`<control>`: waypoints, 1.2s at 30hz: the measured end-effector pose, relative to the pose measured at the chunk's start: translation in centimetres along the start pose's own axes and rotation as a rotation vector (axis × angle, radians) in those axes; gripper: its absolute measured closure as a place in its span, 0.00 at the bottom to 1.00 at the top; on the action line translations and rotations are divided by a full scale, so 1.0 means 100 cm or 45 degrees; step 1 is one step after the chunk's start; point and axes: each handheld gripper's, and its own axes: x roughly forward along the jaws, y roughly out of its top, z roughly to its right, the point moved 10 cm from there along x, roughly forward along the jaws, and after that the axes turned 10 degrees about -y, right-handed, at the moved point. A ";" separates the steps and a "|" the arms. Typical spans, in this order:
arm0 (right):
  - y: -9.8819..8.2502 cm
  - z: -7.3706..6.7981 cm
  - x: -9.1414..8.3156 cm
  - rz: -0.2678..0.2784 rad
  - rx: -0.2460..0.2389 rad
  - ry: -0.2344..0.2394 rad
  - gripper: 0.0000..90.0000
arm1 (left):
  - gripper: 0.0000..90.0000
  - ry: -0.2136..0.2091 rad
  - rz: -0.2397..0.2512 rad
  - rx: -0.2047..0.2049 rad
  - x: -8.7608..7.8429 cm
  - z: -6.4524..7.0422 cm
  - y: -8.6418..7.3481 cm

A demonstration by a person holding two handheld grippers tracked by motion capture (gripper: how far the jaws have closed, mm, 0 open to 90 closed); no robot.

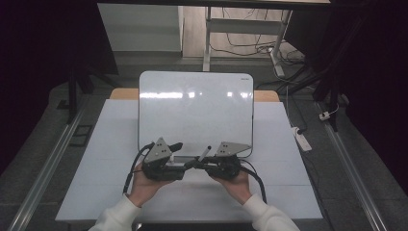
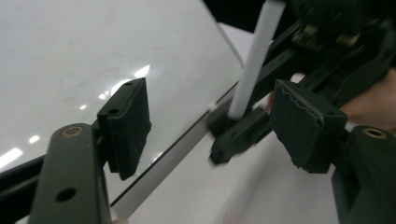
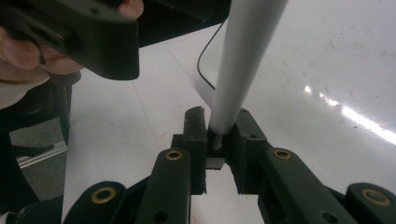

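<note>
1. From the high view we saw a whiteboard [image 1: 196,108] lying flat on the table [image 1: 115,159], with both hands at its near edge. Our left gripper [image 1: 179,166] and right gripper [image 1: 196,164] pointed toward each other, close together, and a marker [image 1: 205,153] stuck up at a slant from the right one.

2. In the left gripper view our own jaws stood apart with nothing between them. Beyond them the marker [image 2: 254,58] rose from the right gripper [image 2: 236,130], just past the edge of the whiteboard [image 2: 93,51].

3. In the right gripper view our jaws were clamped on the lower end of the marker [image 3: 243,60], which rose upward over the whiteboard [image 3: 336,60].
</note>
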 end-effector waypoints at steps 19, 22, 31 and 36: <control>-0.001 -0.008 0.004 -0.011 0.031 0.033 0.86 | 0.89 -0.054 -0.004 0.119 0.025 0.010 0.014; -0.002 -0.008 0.005 -0.017 0.033 0.034 0.86 | 0.90 -0.058 -0.004 0.110 0.025 0.009 0.013; 0.000 -0.010 0.004 0.008 0.017 0.045 0.78 | 0.90 -0.041 0.017 0.111 0.018 0.005 0.014; 0.007 0.003 -0.007 0.070 0.042 -0.057 0.59 | 0.90 0.045 0.062 0.050 -0.004 -0.019 0.014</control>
